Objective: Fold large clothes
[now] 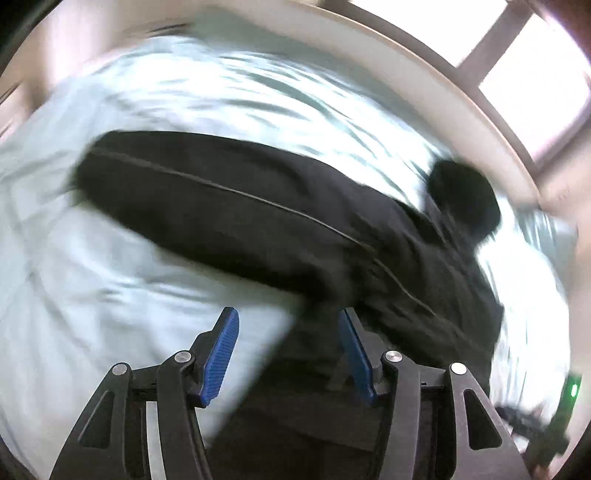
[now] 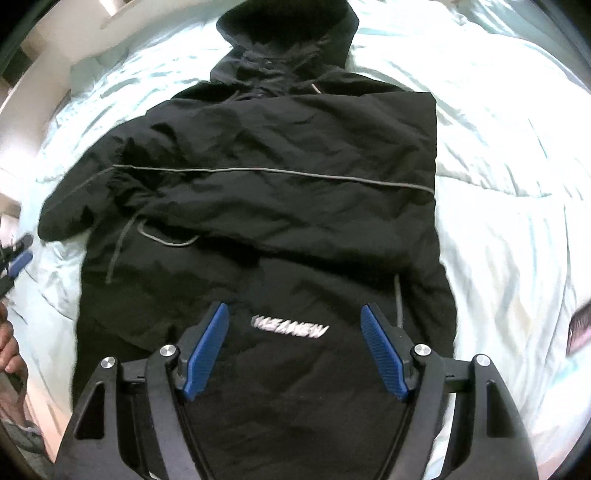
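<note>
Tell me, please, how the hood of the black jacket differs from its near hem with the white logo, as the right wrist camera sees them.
The hood lies at the far end of the jacket, bunched and narrow; the hem area is nearest the camera, wide and flatter. The hood is plain black, while the hem area bears white lettering. The open right gripper hovers over the hem area, not the hood. Both rest on the pale bedding.

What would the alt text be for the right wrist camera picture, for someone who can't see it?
A black hooded jacket lies spread on a pale, rumpled bedspread, hood at the top and white lettering near the bottom. The right gripper, blue pads apart and empty, hangs above the lettering.
</note>
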Available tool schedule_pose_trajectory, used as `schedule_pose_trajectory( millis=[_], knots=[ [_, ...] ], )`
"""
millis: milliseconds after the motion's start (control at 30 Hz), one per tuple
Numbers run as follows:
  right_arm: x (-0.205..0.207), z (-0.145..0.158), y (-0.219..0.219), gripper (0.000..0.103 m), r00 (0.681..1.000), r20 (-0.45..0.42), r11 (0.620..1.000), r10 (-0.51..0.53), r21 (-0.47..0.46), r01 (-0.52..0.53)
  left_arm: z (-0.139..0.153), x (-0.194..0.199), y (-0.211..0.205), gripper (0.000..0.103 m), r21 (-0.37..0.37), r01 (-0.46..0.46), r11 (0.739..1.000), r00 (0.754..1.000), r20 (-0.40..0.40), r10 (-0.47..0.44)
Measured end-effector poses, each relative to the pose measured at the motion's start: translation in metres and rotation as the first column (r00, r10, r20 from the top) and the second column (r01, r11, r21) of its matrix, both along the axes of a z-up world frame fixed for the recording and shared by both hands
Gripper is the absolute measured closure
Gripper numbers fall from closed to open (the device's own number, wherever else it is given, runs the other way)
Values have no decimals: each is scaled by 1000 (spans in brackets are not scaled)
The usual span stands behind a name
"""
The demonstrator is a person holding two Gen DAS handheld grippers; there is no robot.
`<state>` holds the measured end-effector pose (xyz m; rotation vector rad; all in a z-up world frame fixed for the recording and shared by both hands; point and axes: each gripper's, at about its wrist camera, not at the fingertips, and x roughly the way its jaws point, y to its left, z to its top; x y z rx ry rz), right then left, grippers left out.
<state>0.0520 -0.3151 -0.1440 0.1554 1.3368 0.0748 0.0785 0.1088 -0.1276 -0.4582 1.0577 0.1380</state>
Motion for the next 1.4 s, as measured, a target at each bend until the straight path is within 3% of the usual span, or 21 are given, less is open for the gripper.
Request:
schedule_pose_trajectory(
  millis=[133,267,433,500,733,900,967,1000,1033,1200,1400],
  knots=[
    [-4,14,28,25,999,30,999,-37,21,36,3,-16,112,45,-71,-154,985,988,16,156],
    [-11,20,66,25,997,35,997,-64,38,63,-8,-7,205,45,-174,-242,955,969,12,247],
    [-17,15,96,25,996,15,996,-89,15,89,-41,31,273,45,-283,-280,917,957,-3,292],
    [-15,12,101,25,995,-1,995,-98,-6,98,-61,48,288,45,-285,-315,905,948,-43,316],
    [4,4,120,25,993,-51,994,-106,-44,103,-127,78,310,45,-262,-411,873,910,-175,376],
    [13,-5,137,25,994,-84,996,-68,-56,63,-133,85,307,45,-273,-387,881,922,-134,364],
    [16,-9,143,25,994,-95,997,-50,-60,44,-127,90,302,59,-248,-352,902,936,-88,341],
    [17,-10,145,25,994,-96,997,-45,-59,39,-122,96,298,76,-225,-321,920,947,-61,315],
    [19,-11,147,25,994,-97,998,-39,-57,33,-114,96,292,80,-202,-295,934,955,-37,294],
    [24,-14,151,25,995,-98,999,-15,-35,11,-63,91,260,86,-94,-172,981,978,99,181],
    [30,-14,150,25,996,-88,1000,13,1,-13,-4,94,195,87,-5,17,1000,979,203,-15]
  ],
)
